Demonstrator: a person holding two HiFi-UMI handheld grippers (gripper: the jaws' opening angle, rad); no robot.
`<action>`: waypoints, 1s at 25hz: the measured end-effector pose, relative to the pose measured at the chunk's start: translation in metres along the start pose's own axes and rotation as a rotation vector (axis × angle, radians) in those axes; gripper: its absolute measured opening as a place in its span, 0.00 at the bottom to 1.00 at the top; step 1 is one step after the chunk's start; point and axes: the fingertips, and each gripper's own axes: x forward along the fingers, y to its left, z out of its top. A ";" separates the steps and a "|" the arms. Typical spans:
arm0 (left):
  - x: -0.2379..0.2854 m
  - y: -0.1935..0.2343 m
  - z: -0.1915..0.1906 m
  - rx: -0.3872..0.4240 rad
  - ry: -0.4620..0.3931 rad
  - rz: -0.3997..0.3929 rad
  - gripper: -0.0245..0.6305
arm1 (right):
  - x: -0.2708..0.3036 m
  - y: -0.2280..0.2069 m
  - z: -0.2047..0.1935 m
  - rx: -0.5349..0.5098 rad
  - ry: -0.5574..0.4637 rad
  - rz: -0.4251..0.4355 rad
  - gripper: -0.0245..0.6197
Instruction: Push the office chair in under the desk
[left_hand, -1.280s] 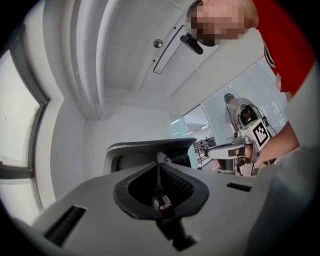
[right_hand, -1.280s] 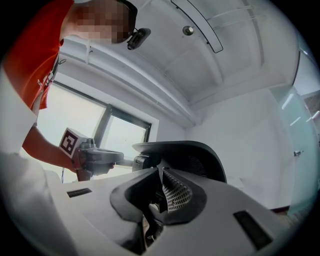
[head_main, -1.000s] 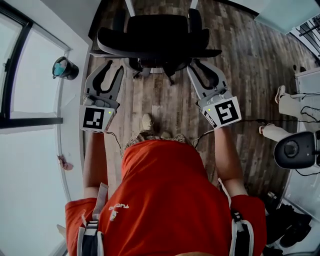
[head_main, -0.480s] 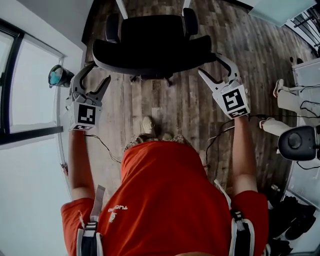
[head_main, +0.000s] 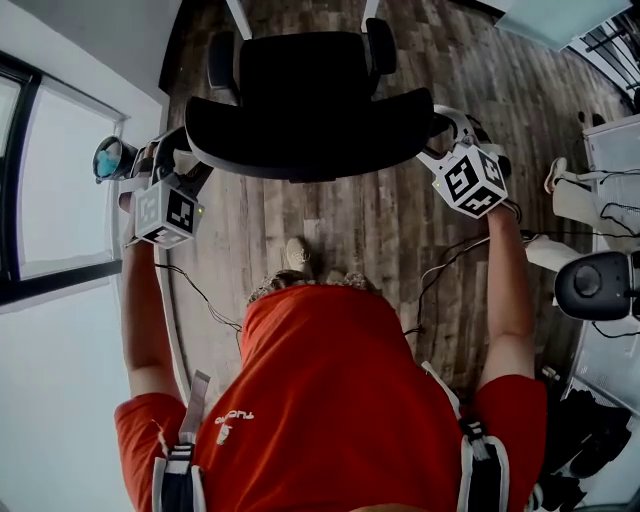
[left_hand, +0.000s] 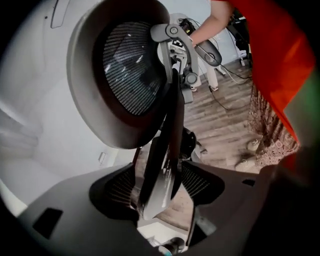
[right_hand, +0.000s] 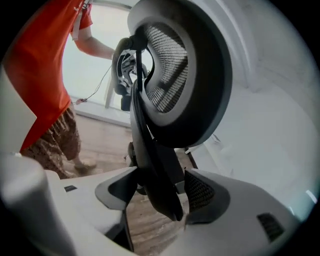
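The black office chair (head_main: 305, 120) stands in front of me on the wood floor, with its mesh backrest (left_hand: 125, 75) towards me. My left gripper (head_main: 180, 150) is at the backrest's left edge. My right gripper (head_main: 448, 125) is at its right edge. Both sets of jaws have just been opening and now stand wide. In the left gripper view the backrest's rim passes between the left gripper's (left_hand: 157, 185) pads with gaps on both sides. The right gripper (right_hand: 160, 192) likewise straddles the backrest (right_hand: 175, 65) rim without pressing on it.
Two white legs (head_main: 240, 15) show at the top edge beyond the chair. A small dark bin (head_main: 112, 158) sits by the window wall at the left. At the right are a second chair (head_main: 595, 285), cables on the floor and white equipment (head_main: 575, 205).
Both grippers have moved forward and outward from behind the backrest to its two side edges. They rolled as they went, and their jaws have opened wider.
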 end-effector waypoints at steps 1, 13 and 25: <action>0.004 0.000 -0.002 0.010 0.008 -0.010 0.48 | 0.005 0.001 -0.001 -0.014 0.017 0.020 0.48; 0.037 0.000 -0.014 0.089 0.019 -0.071 0.29 | 0.050 0.007 -0.008 -0.208 0.115 0.110 0.31; 0.051 0.007 -0.011 0.152 -0.018 -0.123 0.20 | 0.058 0.000 -0.010 -0.263 0.119 0.110 0.24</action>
